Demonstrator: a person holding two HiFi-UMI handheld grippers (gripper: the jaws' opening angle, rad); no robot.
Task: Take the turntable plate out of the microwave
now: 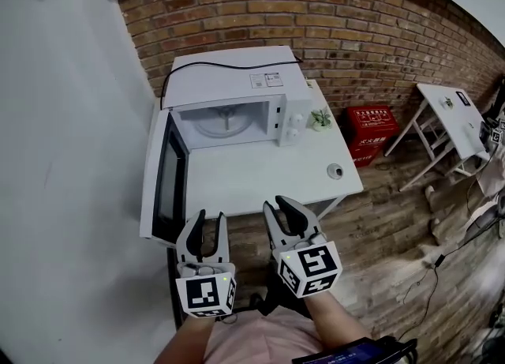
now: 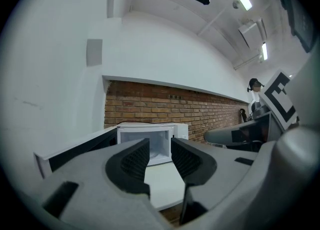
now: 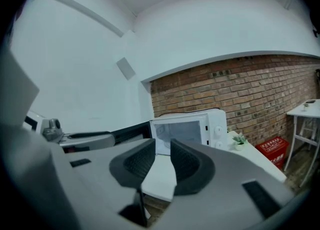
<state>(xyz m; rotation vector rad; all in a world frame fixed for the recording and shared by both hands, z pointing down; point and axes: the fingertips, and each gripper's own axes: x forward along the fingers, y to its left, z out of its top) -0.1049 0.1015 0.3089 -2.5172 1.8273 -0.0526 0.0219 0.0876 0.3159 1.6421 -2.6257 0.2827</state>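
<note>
Inside the cavity, flat on its floor: the round, pale glass turntable plate (image 1: 223, 121), not yet lifted. No long axis to reckon with, being round; only a thin near rim, facing the open front. Around it, the white box-shaped microwave (image 1: 237, 86), at the far left of the white rectangular table (image 1: 260, 181) and backed by the red brick wall (image 1: 331, 15). Swung out toward the near left, the dark-windowed microwave door (image 1: 167, 173), reaching almost to the table's near edge.

Well short of all this, just off the table's near edge: the grey two-jaw left gripper (image 1: 210, 219) and the grey two-jaw right gripper (image 1: 278, 204), side by side, both aimed at the far side and about level. On the left, a narrow gap between the jaws and nothing in it, with the cavity seen straight through that gap in the left gripper view. On the right, likewise a little apart and empty.

Straight ahead of the left fingers, then, the plate; ahead and off to the left of the right ones. About equally far from both, probably, but better lined up with the left, though with the door's edge just beside that gripper. Likely calls for a long level reach over the bare table top into the opening.
</note>
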